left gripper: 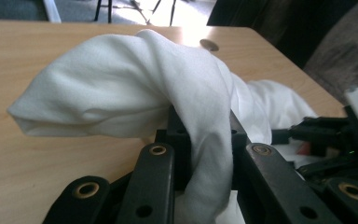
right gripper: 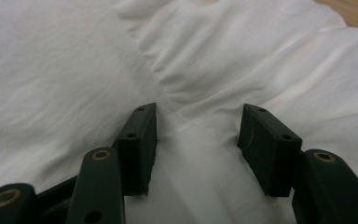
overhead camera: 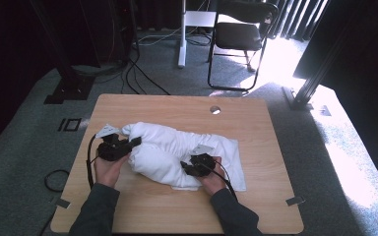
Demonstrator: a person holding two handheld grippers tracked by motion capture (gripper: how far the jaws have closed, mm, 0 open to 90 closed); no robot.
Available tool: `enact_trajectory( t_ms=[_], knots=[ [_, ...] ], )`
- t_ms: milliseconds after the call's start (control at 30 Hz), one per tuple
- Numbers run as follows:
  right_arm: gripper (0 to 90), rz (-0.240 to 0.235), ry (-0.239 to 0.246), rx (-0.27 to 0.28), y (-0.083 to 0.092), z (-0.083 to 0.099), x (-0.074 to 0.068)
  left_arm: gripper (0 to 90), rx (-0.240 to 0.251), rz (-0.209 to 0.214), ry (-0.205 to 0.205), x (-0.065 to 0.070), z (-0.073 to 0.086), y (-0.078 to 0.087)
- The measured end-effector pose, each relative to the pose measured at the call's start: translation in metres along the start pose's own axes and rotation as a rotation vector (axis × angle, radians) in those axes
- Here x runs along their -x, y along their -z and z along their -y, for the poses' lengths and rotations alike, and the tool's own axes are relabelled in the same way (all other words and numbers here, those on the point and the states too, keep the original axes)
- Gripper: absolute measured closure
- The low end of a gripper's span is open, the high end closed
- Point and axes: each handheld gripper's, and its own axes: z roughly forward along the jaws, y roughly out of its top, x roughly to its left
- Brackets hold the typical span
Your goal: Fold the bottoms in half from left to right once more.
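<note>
While the white cloth (overhead camera: 177,152) lies bunched across the middle of the wooden bench (overhead camera: 256,206), the left hand-held gripper (overhead camera: 134,142) sits at the cloth's left end with its jaws clamped on a gathered fold, which drapes up and over the jaw tips in the left gripper view. At the cloth's near right part, the right hand-held gripper (overhead camera: 184,166) rests on the fabric with its jaws standing apart, cloth lying between them but not pinched. Beyond the cloth, a dark chair (overhead camera: 238,34) stands on the grey floor (overhead camera: 24,147).
</note>
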Motion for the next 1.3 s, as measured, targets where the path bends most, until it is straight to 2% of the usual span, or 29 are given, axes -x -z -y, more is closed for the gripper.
enact_trajectory(
  t_ms=[233, 467, 567, 633, 667, 800, 867, 933, 967, 1000, 1033, 1067, 1100, 1167, 1200, 1233, 1267, 1300],
  knots=[
    [46.5, -0.057, -0.032, 0.014, -0.016, -0.007, -0.006, 80.9, 0.030, 0.030, -0.046, 0.016, -0.016, 0.002],
    [47.1, -0.090, -0.037, 0.026, -0.036, -0.022, -0.029, 80.9, 0.034, 0.068, -0.069, 0.030, -0.024, -0.005],
    [47.5, -0.137, -0.037, 0.014, -0.046, -0.031, -0.042, 80.9, 0.020, 0.076, -0.081, 0.035, -0.023, -0.012],
    [47.5, -0.191, -0.041, 0.011, -0.051, -0.036, -0.050, 80.9, 0.004, 0.058, -0.102, 0.038, -0.022, -0.017],
    [46.5, -0.234, -0.050, 0.004, -0.053, -0.039, -0.054, 80.8, 0.001, 0.056, -0.101, 0.038, -0.021, -0.018],
    [39.7, -0.266, -0.075, 0.006, -0.037, -0.045, -0.051, 80.9, 0.002, 0.056, -0.094, 0.033, -0.020, -0.016],
    [34.8, -0.250, -0.048, 0.027, -0.019, -0.044, -0.044, 80.8, 0.006, 0.052, -0.091, 0.031, -0.020, -0.014],
    [34.4, -0.204, -0.019, 0.061, 0.001, -0.040, -0.033, 80.8, 0.008, 0.048, -0.087, 0.030, -0.020, -0.012],
    [34.8, -0.175, -0.021, 0.072, 0.010, -0.036, -0.026, 80.8, 0.006, 0.045, -0.091, 0.030, -0.020, -0.012],
    [34.8, -0.175, -0.021, 0.072, 0.010, -0.036, -0.026, 80.8, 0.006, 0.045, -0.091, 0.030, -0.020, -0.012],
    [34.8, -0.142, -0.029, 0.081, 0.018, -0.032, -0.018, 80.8, 0.006, 0.045, -0.091, 0.030, -0.020, -0.012],
    [35.5, -0.142, -0.029, 0.081, 0.018, -0.032, -0.018, 80.8, 0.006, 0.043, -0.093, 0.029, -0.020, -0.011],
    [37.3, -0.046, -0.081, 0.072, 0.033, -0.011, 0.011, 80.8, 0.007, 0.043, -0.093, 0.030, -0.020, -0.012],
    [37.5, -0.026, -0.106, 0.003, 0.029, 0.003, 0.024, 80.8, 0.005, 0.047, -0.092, 0.032, -0.021, -0.013],
    [37.5, -0.026, -0.106, 0.003, 0.029, 0.003, 0.024, 80.8, 0.005, 0.047, -0.092, 0.032, -0.021, -0.013],
    [37.5, -0.002, -0.103, -0.032, 0.025, 0.010, 0.026, 80.8, 0.005, 0.047, -0.092, 0.032, -0.021, -0.013],
    [37.5, -0.021, -0.124, -0.070, 0.015, 0.021, 0.029, 80.8, 0.006, 0.062, -0.102, 0.038, -0.023, -0.016],
    [37.8, -0.018, -0.117, -0.043, 0.013, 0.023, 0.028, 80.8, 0.004, 0.066, -0.109, 0.041, -0.024, -0.017]
  ],
)
